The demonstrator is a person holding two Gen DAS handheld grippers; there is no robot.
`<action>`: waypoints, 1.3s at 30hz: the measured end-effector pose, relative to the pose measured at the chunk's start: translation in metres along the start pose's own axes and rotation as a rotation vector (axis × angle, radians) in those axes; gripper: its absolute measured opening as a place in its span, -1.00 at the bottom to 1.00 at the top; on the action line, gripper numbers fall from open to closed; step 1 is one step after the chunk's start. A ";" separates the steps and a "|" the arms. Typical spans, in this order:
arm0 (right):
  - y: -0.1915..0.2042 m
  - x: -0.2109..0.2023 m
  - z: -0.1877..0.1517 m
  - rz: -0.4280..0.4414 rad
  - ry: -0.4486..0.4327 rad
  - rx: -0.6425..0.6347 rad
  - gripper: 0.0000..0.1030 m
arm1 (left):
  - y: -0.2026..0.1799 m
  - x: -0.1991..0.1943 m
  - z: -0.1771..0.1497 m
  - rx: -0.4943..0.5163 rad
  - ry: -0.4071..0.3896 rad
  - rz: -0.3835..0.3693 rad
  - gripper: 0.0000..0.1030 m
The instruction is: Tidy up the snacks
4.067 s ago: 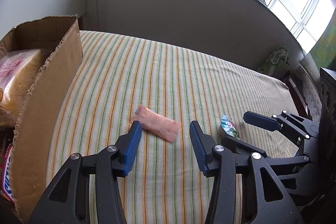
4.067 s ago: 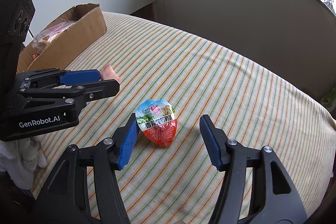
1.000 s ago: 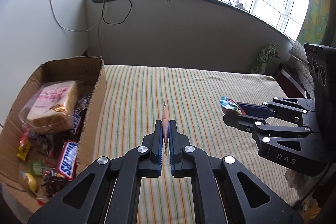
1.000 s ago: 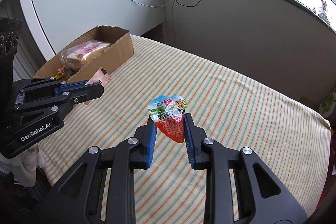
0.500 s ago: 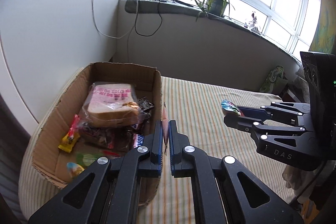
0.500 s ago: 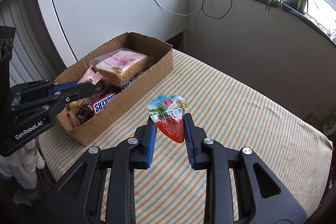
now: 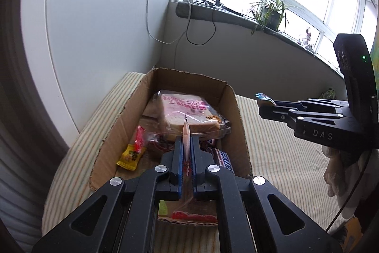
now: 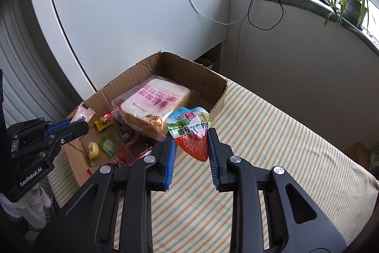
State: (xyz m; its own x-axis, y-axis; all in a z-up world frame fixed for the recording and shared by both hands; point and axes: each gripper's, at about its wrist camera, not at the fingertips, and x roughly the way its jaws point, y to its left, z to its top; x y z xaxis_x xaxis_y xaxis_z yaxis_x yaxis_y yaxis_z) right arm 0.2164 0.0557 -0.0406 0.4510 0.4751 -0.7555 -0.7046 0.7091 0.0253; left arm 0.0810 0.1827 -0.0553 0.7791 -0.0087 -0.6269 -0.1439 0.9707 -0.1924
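My left gripper (image 7: 186, 146) is shut on a thin pink snack packet (image 7: 186, 132), seen edge-on, and holds it in the air over the near part of the open cardboard box (image 7: 233, 106). In the right wrist view the left gripper (image 8: 78, 126) shows at the left with the pink packet (image 8: 83, 112) over the box (image 8: 218, 87). My right gripper (image 8: 191, 138) is shut on a heart-shaped red, green and blue snack pouch (image 8: 193, 134), held in the air by the box's right side. The right gripper (image 7: 267, 106) also shows in the left wrist view.
The box holds a bagged bread slice (image 8: 154, 108), a chocolate bar (image 7: 222, 159), a yellow candy (image 7: 129, 155) and several small sweets. It stands on a striped cloth surface (image 8: 284, 146). A white wall (image 8: 142, 4) and a windowsill with cables and a plant (image 7: 270, 13) lie behind.
Both grippers closed on their snacks, lifted them off the cloth and moved left. The left one now hangs over the box, the right one beside it.
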 end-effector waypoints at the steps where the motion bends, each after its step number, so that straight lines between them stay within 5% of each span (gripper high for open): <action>1: 0.002 0.004 0.003 -0.002 0.004 -0.003 -0.49 | 0.003 0.000 -0.001 -0.003 0.000 0.003 -0.92; 17: 0.014 0.034 0.015 0.005 0.043 0.017 -0.34 | 0.021 0.000 -0.004 -0.013 -0.012 0.019 -0.91; 20: 0.016 0.032 0.015 0.003 0.039 0.007 -0.25 | 0.020 -0.002 -0.005 -0.008 -0.013 0.021 -0.68; 23: 0.018 0.025 0.015 0.000 0.019 0.005 0.10 | 0.018 -0.004 -0.005 -0.007 -0.016 0.025 -0.40; 26: 0.019 0.019 0.014 0.006 0.005 0.005 0.16 | 0.017 -0.006 -0.005 -0.006 -0.021 0.035 -0.24; 39: 0.024 -0.021 0.000 0.026 -0.050 0.022 0.32 | 0.011 -0.029 -0.008 0.000 -0.051 0.058 -0.09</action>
State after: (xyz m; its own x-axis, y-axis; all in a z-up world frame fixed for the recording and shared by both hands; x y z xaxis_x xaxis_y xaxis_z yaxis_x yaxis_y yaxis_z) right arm 0.1903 0.0624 -0.0242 0.4594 0.5186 -0.7211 -0.7045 0.7072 0.0598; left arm 0.0519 0.1921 -0.0458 0.7996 0.0601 -0.5976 -0.1898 0.9693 -0.1565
